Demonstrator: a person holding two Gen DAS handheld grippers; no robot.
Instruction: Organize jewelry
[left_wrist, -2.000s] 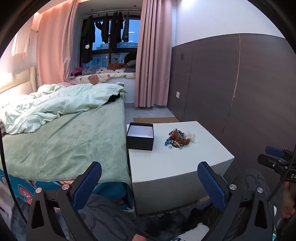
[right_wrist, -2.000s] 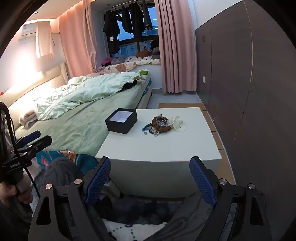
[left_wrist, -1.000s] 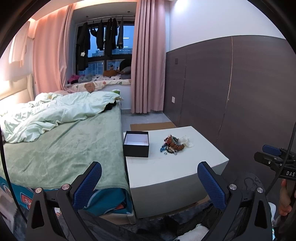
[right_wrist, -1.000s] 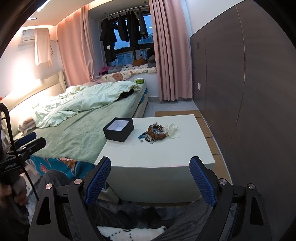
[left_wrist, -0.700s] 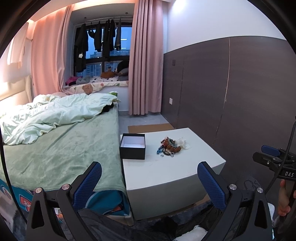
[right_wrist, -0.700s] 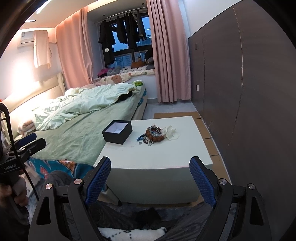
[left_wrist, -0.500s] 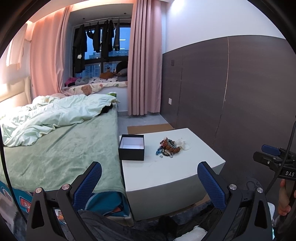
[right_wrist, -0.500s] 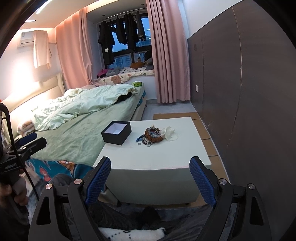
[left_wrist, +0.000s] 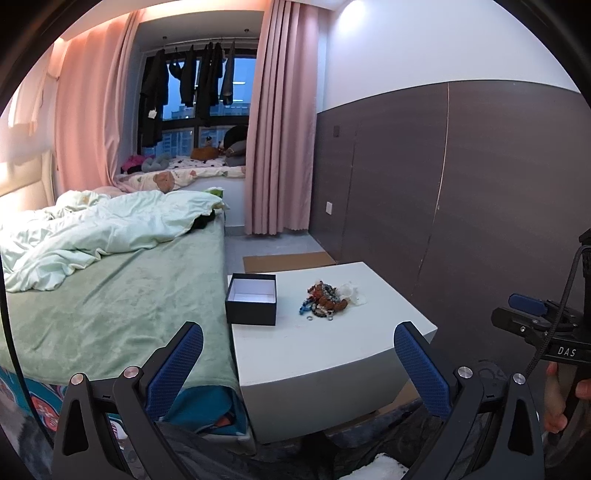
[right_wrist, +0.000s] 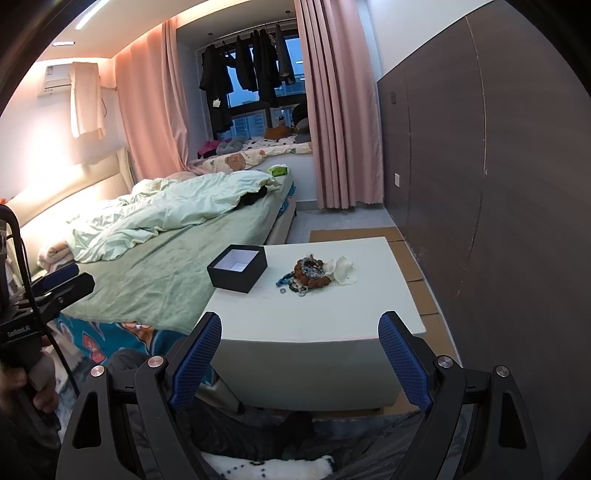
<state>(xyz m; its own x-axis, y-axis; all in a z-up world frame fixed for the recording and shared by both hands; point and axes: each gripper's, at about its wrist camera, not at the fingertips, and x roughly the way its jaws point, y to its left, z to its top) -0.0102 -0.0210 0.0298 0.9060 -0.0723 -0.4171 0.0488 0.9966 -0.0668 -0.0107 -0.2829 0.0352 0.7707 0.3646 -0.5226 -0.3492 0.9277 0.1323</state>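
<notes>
On the left wrist view, your left claw (left_wrist: 297, 363) is spread wide with nothing between the blue pads (left_wrist: 176, 363) — it hangs short of the white bench (left_wrist: 332, 350), well apart from everything on it. Black box (left_wrist: 252, 299) sits open at the bench's left rear corner, right next to the bed (left_wrist: 110, 288); white lining shows, and nothing is visible inside from this angle. Jewelry pile (left_wrist: 325, 301) lies loose on the bench to the right of the box, near it but not touching: brown beads, blue beads, a couple of small rings at the front edge, tangled. White crumpled piece (left_wrist: 352, 295) touches the pile's right side; can't tell what it is. Your right claw (left_wrist: 532, 317) shows at the far right edge, off the bench.

From the right wrist view, your right claw (right_wrist: 299, 356) is also fully apart and empty, held before the bench's (right_wrist: 314, 314) near edge. Box (right_wrist: 237, 268) is left of centre, jewelry pile (right_wrist: 306, 276) just right of it, one small ring (right_wrist: 283, 291) lying a bit apart in front. White piece (right_wrist: 341, 271) is against the pile. Your left claw (right_wrist: 61, 284) is at the left edge over the bed side.

Progress — looks like nothing is sorted yet: every piece appears outside the box, no piece held. All of the picking and placing is left, and tangled strands will likely come up together.
</notes>
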